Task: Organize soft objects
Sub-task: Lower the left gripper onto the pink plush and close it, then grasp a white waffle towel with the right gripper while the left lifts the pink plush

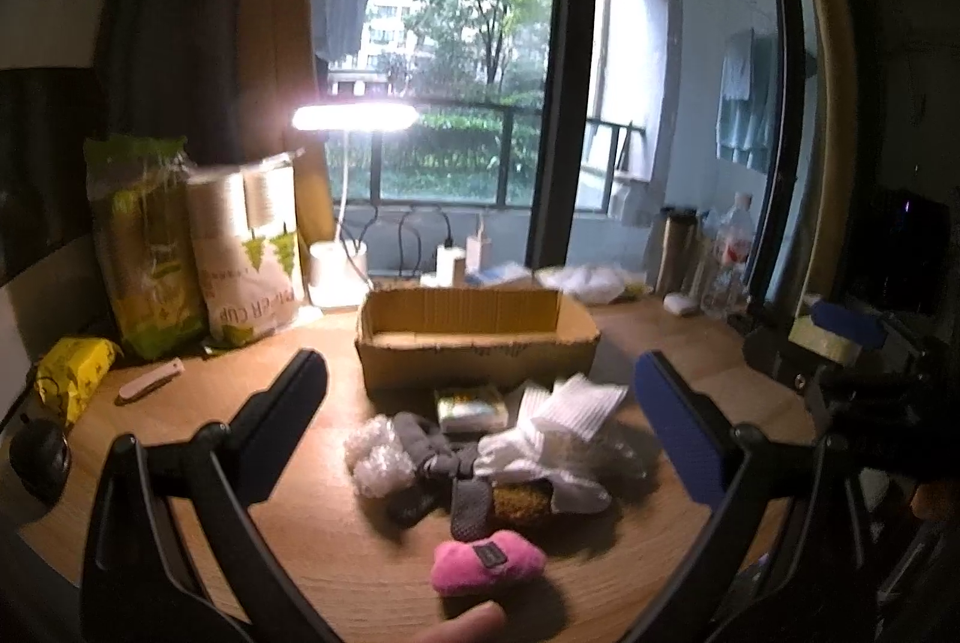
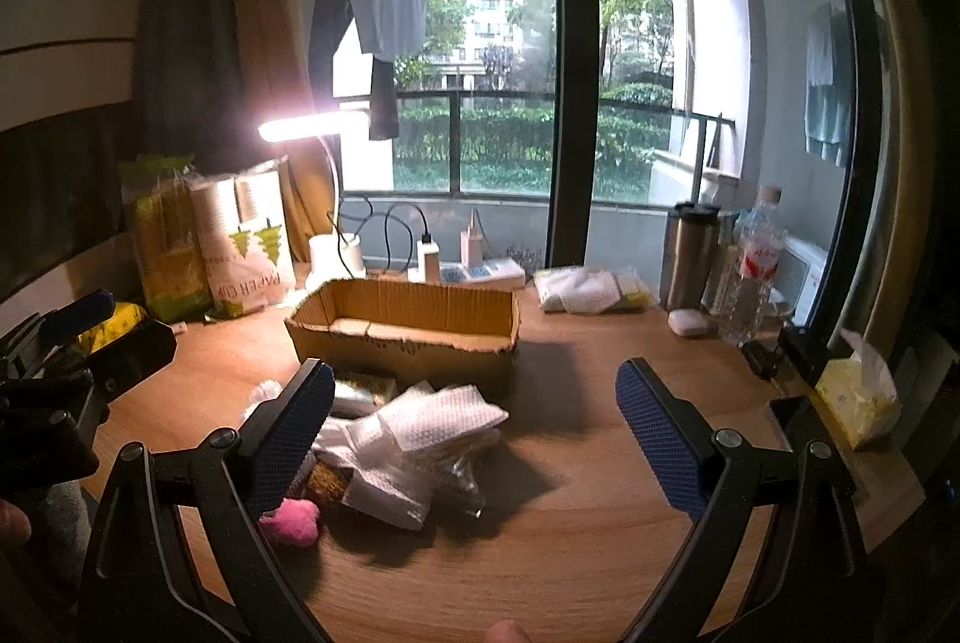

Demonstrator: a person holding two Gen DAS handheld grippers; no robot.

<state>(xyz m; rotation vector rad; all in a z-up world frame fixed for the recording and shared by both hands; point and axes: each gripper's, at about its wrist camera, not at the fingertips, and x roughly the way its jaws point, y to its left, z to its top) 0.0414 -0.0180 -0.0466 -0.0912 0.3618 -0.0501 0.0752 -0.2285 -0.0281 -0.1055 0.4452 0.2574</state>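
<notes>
1. Left wrist view only: a yellow packet (image 1: 75, 373) and a pale pocket knife (image 1: 150, 380) lie at the far left of the table; grey fabric pieces (image 1: 429, 448) and a bubble-wrap wad (image 1: 375, 454) show in the pile.
2. Right wrist view only: a tissue pack (image 2: 855, 397) sits at the right edge; a steel flask (image 2: 690, 253) and a water bottle (image 2: 756, 265) stand clear at far right.
3. Left gripper (image 1: 480, 391): jaws spread wide, holding nothing, above the pile.
4. Right gripper (image 2: 474, 403): jaws spread wide, holding nothing.
5. Soft objects: heaped just near of the cardboard box (image 1: 477, 337); white cloths (image 2: 444, 418) on top, a pink plush (image 1: 486, 559) nearest, apart from the heap.
6. Box: open-topped, interior appears bare.
7. Surface: wooden table (image 2: 570, 523); lit desk lamp (image 1: 354, 115) at far left; balcony window behind.
</notes>
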